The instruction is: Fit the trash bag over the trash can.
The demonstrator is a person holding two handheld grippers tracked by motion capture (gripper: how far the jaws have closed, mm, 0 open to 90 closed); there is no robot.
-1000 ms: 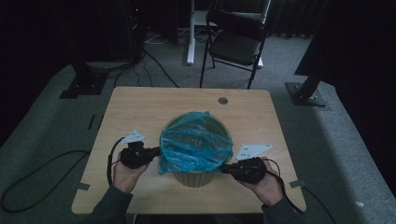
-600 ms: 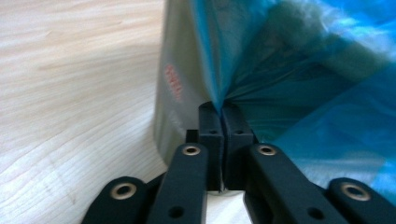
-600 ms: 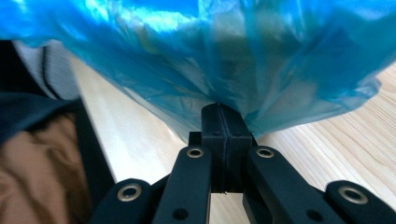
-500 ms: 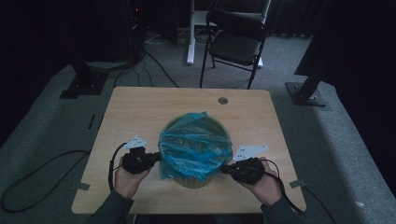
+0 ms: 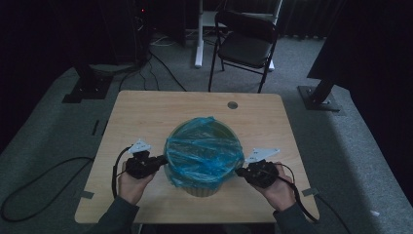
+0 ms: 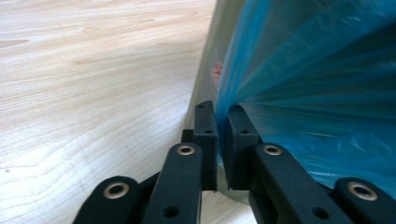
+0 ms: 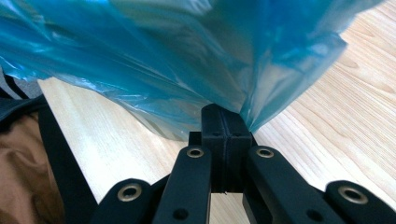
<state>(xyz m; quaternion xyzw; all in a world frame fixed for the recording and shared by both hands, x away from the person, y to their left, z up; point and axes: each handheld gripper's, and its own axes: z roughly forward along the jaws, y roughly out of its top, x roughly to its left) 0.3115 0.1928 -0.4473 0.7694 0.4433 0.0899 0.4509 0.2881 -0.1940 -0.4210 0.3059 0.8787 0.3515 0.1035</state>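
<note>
A beige bin (image 5: 202, 187) stands on the wooden table (image 5: 146, 112), and a blue plastic bag (image 5: 204, 148) is stretched over its mouth. My left gripper (image 5: 159, 161) is at the bin's left side. In the left gripper view its jaws have just been opening. They stand a narrow gap apart (image 6: 222, 112), with the bag's edge (image 6: 317, 84) slack between them, next to the bin wall (image 6: 217, 46). My right gripper (image 5: 241, 171) is at the bin's right side. Its jaws (image 7: 224, 114) are pressed together on a pinch of the bag's edge (image 7: 163, 56).
A black folding chair (image 5: 246, 44) stands on the carpet behind the table. The tabletop has a small round hole (image 5: 232, 105) near its far edge. Cables (image 5: 29, 180) lie on the floor to the left. A hand holds each gripper near the table's front edge.
</note>
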